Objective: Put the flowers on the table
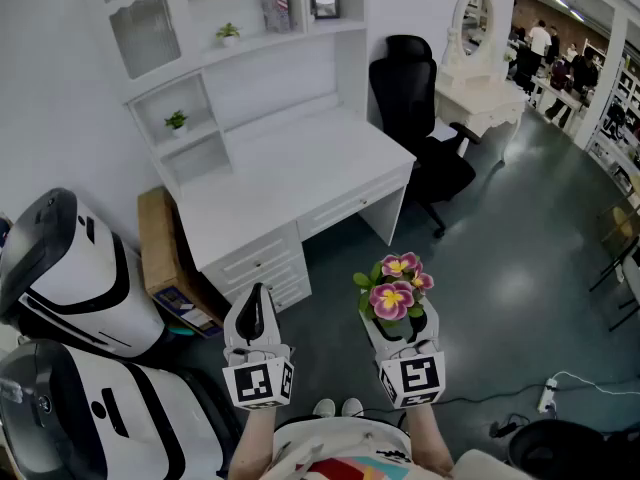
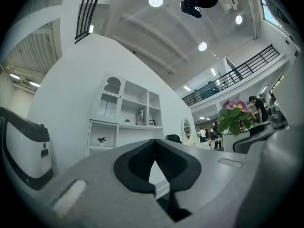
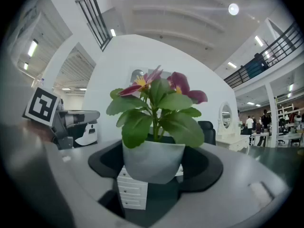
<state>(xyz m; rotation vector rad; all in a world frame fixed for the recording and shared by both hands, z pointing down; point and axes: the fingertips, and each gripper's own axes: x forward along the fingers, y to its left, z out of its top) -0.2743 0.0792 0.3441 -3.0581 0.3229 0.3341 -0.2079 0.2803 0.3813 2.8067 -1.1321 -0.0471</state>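
A small white pot of pink flowers (image 1: 396,293) with green leaves sits between the jaws of my right gripper (image 1: 400,328), which is shut on the pot (image 3: 153,161). I hold it upright over the floor, in front of the white desk (image 1: 300,173). The same flowers (image 2: 236,113) show at the right of the left gripper view. My left gripper (image 1: 255,313) is shut with nothing in it, its black pads (image 2: 151,163) meeting. It hangs to the left of the pot, near the desk's drawers (image 1: 262,268).
The desk carries a white shelf unit (image 1: 225,63) with two small plants and a picture frame. A black office chair (image 1: 420,128) stands right of the desk, a white dressing table (image 1: 480,93) beyond. White robot bodies (image 1: 70,278) and a cardboard box (image 1: 165,258) are at left.
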